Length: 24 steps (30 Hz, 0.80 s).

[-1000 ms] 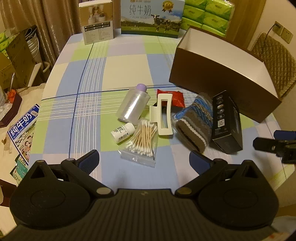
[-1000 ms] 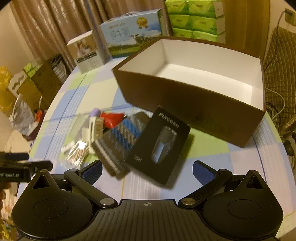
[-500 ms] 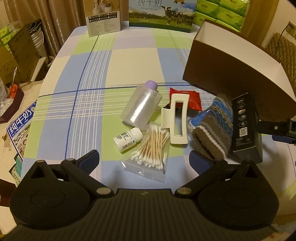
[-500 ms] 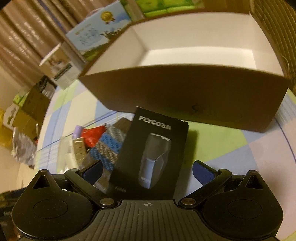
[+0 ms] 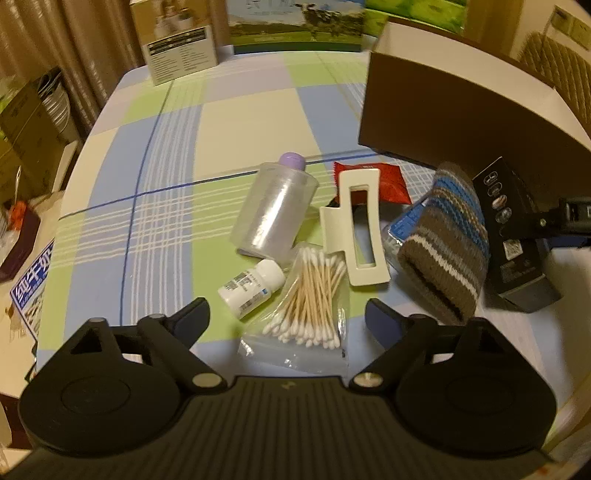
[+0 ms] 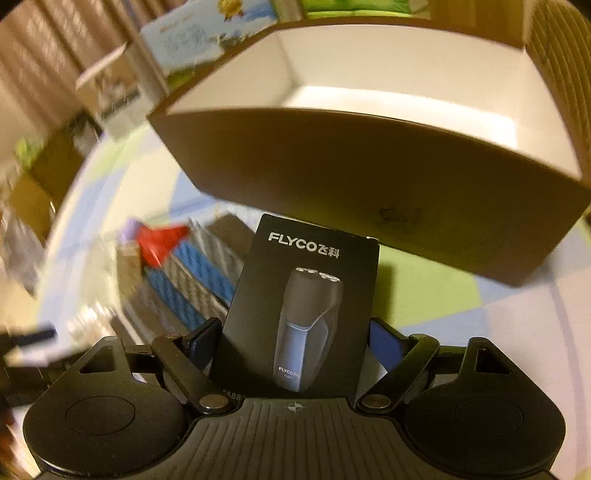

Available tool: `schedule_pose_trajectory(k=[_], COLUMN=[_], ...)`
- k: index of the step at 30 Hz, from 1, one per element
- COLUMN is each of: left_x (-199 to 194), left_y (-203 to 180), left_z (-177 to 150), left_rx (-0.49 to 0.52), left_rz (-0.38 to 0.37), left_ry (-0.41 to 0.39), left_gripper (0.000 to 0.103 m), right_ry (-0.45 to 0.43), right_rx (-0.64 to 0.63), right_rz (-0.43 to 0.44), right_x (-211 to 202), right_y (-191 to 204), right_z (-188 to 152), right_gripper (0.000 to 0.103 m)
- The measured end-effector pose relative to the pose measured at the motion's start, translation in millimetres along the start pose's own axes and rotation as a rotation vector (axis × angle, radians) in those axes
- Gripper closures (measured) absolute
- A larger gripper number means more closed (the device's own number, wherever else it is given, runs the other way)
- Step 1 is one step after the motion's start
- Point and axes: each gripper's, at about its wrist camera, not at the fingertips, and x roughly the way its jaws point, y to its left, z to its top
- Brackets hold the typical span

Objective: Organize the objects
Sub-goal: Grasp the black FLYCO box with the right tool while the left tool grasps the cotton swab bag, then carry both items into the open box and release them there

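A black FLYCO shaver box (image 6: 303,306) lies between the fingers of my right gripper (image 6: 295,336), whose jaws stand open around it, touching or nearly touching its sides. It also shows in the left wrist view (image 5: 513,236). Behind it stands a brown open box (image 6: 369,177) with a white, empty inside. My left gripper (image 5: 286,317) is open and empty above a bag of cotton swabs (image 5: 310,295). Near it lie a small white bottle (image 5: 251,286), a clear bottle with a purple cap (image 5: 273,210), a cream hair claw (image 5: 358,225), a red packet (image 5: 388,181) and a striped knit item (image 5: 447,240).
The brown box (image 5: 461,110) fills the table's right side. A white carton (image 5: 177,40) and a milk carton (image 5: 295,22) stand at the far edge. Cardboard boxes (image 5: 26,122) sit off the table's left side. The checked tablecloth (image 5: 166,166) lies bare at left.
My right gripper has moved forward and down so the black shaver box now sits between its fingers. My left gripper has moved forward and lower over the cotton swabs.
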Motion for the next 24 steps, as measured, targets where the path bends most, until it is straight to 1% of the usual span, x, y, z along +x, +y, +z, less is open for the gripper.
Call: schedule_pose_trajectory(k=[2, 3, 4, 5, 8, 9, 10, 11, 13, 14, 15, 19, 22, 24], left_x=[5, 7, 11, 14, 24, 27, 29, 31, 34, 33, 32, 17, 10, 10], left_y=[-2, -2, -3, -4, -5, -5, -5, -5, -6, -7, -8, -11, -13, -14], left_z=[0, 0, 0, 0, 0, 0, -1, -1, -1, -2, -4, -19, -30, -30], left_rx=[0.013, 0.016, 0.018, 0.019, 0.022, 0.023, 0.021, 0.019, 0.009, 0.004, 0.000, -0.037, -0.056, -0.065], left_rz=[-0.013, -0.020, -0.029, -0.036, -0.045, -0.047, -0.050, -0.054, -0.062, -0.058, -0.060, -0.098, -0.096, -0.089], left_ry=[0.004, 0.008, 0.013, 0.015, 0.034, 0.038, 0.040, 0.040, 0.044, 0.044, 0.045, 0.094, 0.119, 0.121], left_gripper=[0.025, 0.026, 0.031, 0.037, 0.047, 0.048, 0.052, 0.061, 0.072, 0.075, 0.076, 0.076, 0.072, 0.065], right_ry=[0.017, 0.022, 0.025, 0.029, 0.036, 0.038, 0.043, 0.048, 0.061, 0.068, 0.073, 0.080, 0.076, 0.073], right_rx=[-0.037, -0.051, -0.059, -0.064, -0.063, -0.066, -0.072, -0.079, -0.104, -0.122, -0.133, -0.149, -0.141, -0.136], right_rz=[-0.038, -0.050, -0.061, -0.070, -0.080, -0.079, -0.078, -0.080, -0.082, -0.081, -0.081, -0.080, -0.078, -0.089], right_x=[-4, -7, -10, -13, -21, -22, -24, -26, -28, -29, -30, -32, -31, -26], right_y=[-5, -8, -13, -18, -28, -28, -29, -28, -27, -27, -27, -25, -24, -23], right_z=[-6, -8, -11, -15, -20, -22, -23, -25, -27, -29, -30, -32, -29, -25], right_gripper=[0.021, 0.021, 0.021, 0.021, 0.021, 0.021, 0.021, 0.021, 0.021, 0.021, 0.021, 0.021, 0.021, 0.021])
